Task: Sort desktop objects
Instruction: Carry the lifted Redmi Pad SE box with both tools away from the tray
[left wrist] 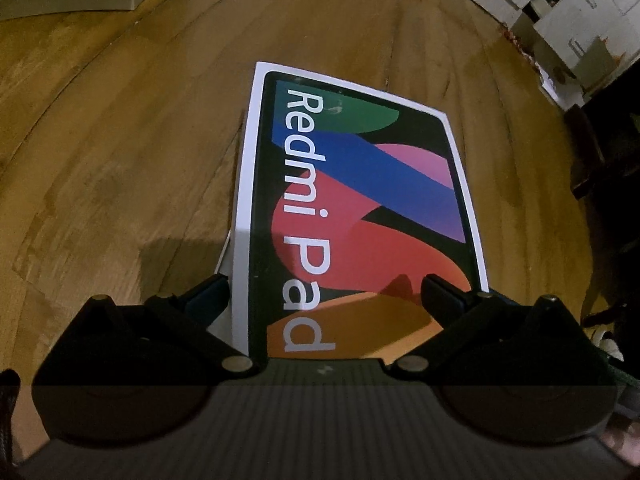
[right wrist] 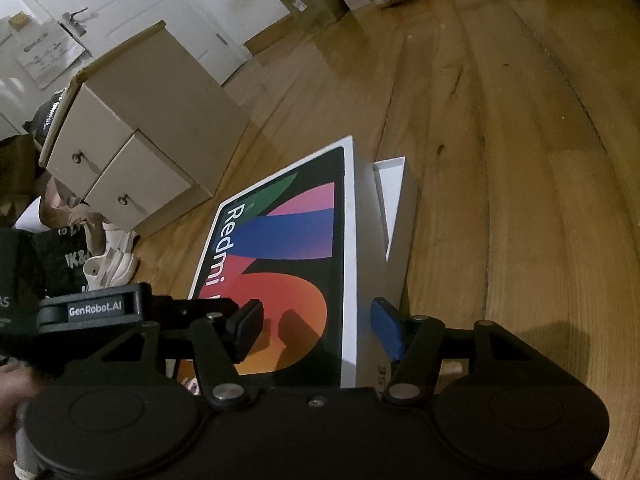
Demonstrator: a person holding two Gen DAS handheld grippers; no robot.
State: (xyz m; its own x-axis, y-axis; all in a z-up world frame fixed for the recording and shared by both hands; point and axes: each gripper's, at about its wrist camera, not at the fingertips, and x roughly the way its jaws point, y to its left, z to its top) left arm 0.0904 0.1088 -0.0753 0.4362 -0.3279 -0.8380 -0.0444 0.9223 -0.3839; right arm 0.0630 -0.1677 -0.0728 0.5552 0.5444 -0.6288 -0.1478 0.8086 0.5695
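One Redmi Pad box (left wrist: 360, 208), white-edged and rainbow-printed, at twelve o'clock. Two grippers: left gripper (left wrist: 325, 292) spread wide; right gripper (right wrist: 316, 330) pinching the box's edge.

Near end of the Redmi Pad box (left wrist: 360, 208) is hidden behind the left tongs (left wrist: 325, 294) body in the left wrist view; can't tell whether the pads touch it. In the right wrist view, right tongs (right wrist: 318, 330) body covers the box's near edge, and the "Redmi" lettering is cut short by the left tongs' arm. Second white box (right wrist: 394, 196) underneath mostly hidden, only a strip shows. Person's hand (right wrist: 12, 396) cut off at the left edge. Label on carton (right wrist: 298, 4) by the far wall too small to read.
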